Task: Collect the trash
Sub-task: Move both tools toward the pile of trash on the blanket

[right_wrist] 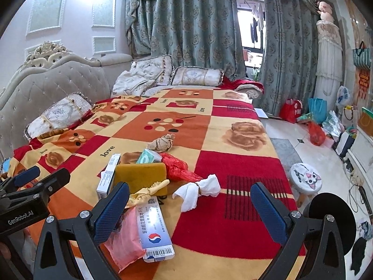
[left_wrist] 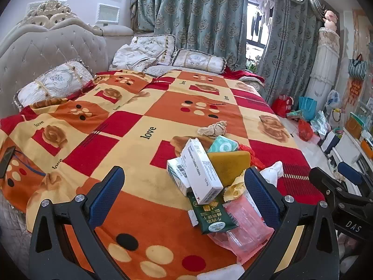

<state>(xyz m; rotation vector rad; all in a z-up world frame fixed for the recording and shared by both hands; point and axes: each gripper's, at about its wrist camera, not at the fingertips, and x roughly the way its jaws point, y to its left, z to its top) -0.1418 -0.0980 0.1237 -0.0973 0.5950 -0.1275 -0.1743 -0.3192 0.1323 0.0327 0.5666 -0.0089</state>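
Note:
A pile of trash lies on the bed's patterned blanket (left_wrist: 139,121): white medicine boxes (left_wrist: 201,170), a yellow sponge (left_wrist: 229,163), a green packet (left_wrist: 211,217), a pink plastic bag (left_wrist: 247,228), a teal tissue pack (left_wrist: 222,144), a red bag (right_wrist: 177,166), a white crumpled tissue (right_wrist: 202,190), a flat blue-and-white box (right_wrist: 153,231). A brown paper wad (left_wrist: 213,128) lies farther back. My left gripper (left_wrist: 184,198) is open above the pile's near left. My right gripper (right_wrist: 190,210) is open over the tissue and flat box.
Pillows (left_wrist: 54,81) and a padded headboard (left_wrist: 46,46) are at the left and back. Curtains (left_wrist: 198,16) hang behind. Bags (right_wrist: 291,110) clutter the floor to the right, with a cat-face stool (right_wrist: 305,178) beside the bed.

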